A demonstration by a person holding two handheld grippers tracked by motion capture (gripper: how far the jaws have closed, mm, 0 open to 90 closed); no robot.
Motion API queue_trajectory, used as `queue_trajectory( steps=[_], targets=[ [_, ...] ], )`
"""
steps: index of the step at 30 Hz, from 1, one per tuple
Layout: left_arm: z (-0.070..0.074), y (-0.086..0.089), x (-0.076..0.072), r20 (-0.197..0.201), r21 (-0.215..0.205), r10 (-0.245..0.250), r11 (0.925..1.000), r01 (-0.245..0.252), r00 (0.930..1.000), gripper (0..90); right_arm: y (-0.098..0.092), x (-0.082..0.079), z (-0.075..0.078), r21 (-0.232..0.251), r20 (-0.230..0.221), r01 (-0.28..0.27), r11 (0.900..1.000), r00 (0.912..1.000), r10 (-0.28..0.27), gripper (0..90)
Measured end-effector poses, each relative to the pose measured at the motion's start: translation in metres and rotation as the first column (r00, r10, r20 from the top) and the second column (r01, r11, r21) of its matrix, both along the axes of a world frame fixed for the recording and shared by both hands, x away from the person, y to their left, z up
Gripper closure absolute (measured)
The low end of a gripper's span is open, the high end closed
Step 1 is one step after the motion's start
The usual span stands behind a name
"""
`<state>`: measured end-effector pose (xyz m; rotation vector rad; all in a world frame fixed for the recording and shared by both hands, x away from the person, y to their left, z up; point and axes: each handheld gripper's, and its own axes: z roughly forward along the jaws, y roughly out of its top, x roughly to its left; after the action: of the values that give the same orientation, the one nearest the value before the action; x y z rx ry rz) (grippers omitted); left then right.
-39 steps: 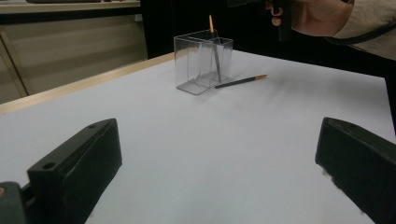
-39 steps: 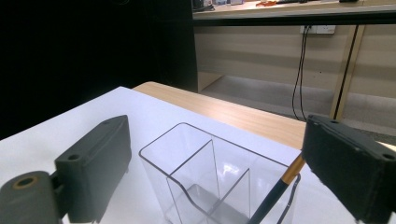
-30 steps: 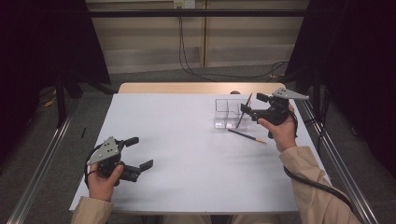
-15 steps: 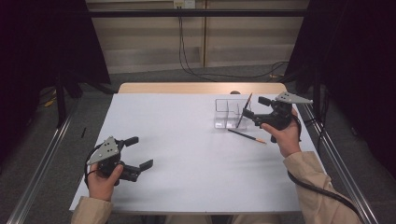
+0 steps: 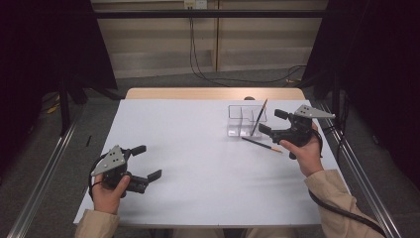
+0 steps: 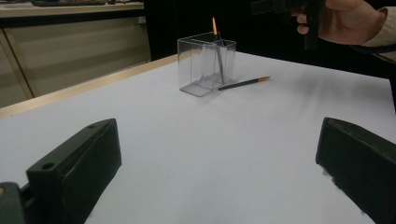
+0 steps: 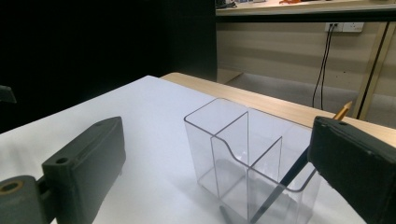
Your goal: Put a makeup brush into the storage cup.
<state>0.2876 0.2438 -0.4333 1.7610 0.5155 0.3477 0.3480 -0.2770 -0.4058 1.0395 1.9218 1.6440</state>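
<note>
A clear plastic holder with compartments (image 5: 243, 120) (image 6: 205, 63) (image 7: 247, 158) stands at the table's far right. One dark pencil (image 5: 258, 117) (image 6: 217, 51) (image 7: 299, 168) leans upright inside it, orange tip up. A second pencil (image 5: 261, 144) (image 6: 243, 83) lies flat on the white table just in front of the holder. My right gripper (image 5: 274, 122) (image 7: 224, 163) hovers open just right of the holder, nothing between its jaws. My left gripper (image 5: 146, 161) (image 6: 219, 172) rests open at the near left, empty.
The white table top (image 5: 198, 148) has a wooden strip (image 5: 213, 93) along its far edge. Metal rails (image 5: 361, 168) run along both sides. Cables (image 5: 198, 64) hang down the back wall. Dark curtains flank the space.
My right gripper has drawn back toward me and lowered slightly, away from the holder. The pencil stays leaning in the holder. The left gripper has not moved.
</note>
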Motion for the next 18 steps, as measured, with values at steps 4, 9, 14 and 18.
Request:
queue_trajectory(
  steps=[4, 9, 14, 18],
  targets=[
    [0.000, -0.001, 0.000, 0.003, 0.003, -0.001, 1.0000, 0.001, 1.0000, 0.0, -0.003, -0.005, -0.002, -0.001, -0.008, -0.003, 1.000, 1.0000, 0.003, 3.5],
    [0.000, 0.000, 0.000, 0.001, 0.003, -0.001, 1.0000, 0.001, 1.0000, 0.0, -0.007, -0.012, -0.003, 0.003, -0.010, -0.006, 1.000, 0.9999, 0.006, 3.4],
    [0.000, 0.000, -0.001, 0.002, 0.001, 0.000, 1.0000, 0.000, 1.0000, 0.0, -0.008, -0.016, -0.004, -0.001, -0.006, -0.011, 1.000, 0.9999, 0.011, 3.4],
    [0.001, 0.001, -0.001, 0.003, 0.002, 0.000, 1.0000, 0.000, 1.0000, 0.0, -0.009, -0.020, -0.005, -0.002, -0.004, -0.015, 1.000, 0.9999, 0.015, 3.4]
  ],
)
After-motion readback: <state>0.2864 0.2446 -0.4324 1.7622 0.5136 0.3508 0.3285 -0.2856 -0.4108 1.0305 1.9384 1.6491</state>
